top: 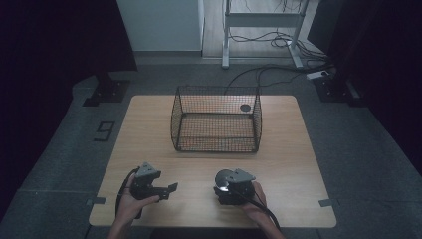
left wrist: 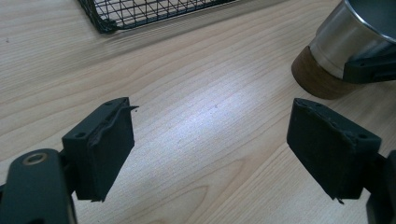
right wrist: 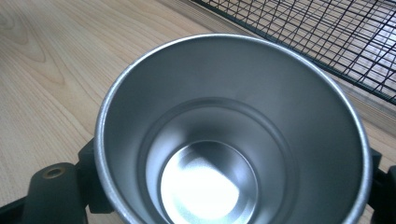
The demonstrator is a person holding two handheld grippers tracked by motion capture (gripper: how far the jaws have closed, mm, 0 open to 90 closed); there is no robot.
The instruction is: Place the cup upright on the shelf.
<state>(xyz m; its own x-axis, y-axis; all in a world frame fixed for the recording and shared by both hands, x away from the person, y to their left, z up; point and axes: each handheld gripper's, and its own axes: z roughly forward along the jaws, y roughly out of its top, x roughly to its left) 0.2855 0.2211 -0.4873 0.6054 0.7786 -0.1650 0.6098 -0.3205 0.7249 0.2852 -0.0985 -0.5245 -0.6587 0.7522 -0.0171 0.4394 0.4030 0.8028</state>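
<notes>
A steel cup (right wrist: 229, 135) with a brown wooden base (left wrist: 322, 81) stands on the wooden table (top: 149, 134). My right gripper (top: 226, 188) is shut on the cup (top: 225, 180), its jaws at either side of the cup's wall, and the right gripper view looks straight down into the empty shiny inside. My left gripper (top: 166, 191) stands open to the left of the cup, its two black pads (left wrist: 109, 144) wide apart over bare wood with nothing between them. A black wire basket (top: 216, 119) sits empty at the table's far middle.
The basket's corner (left wrist: 140, 11) lies just beyond my left gripper. The table's front edge is close under both hands. Beyond the table are a desk frame (top: 263, 30), loose cables (top: 278, 64) on the floor and dark curtains at both sides.
</notes>
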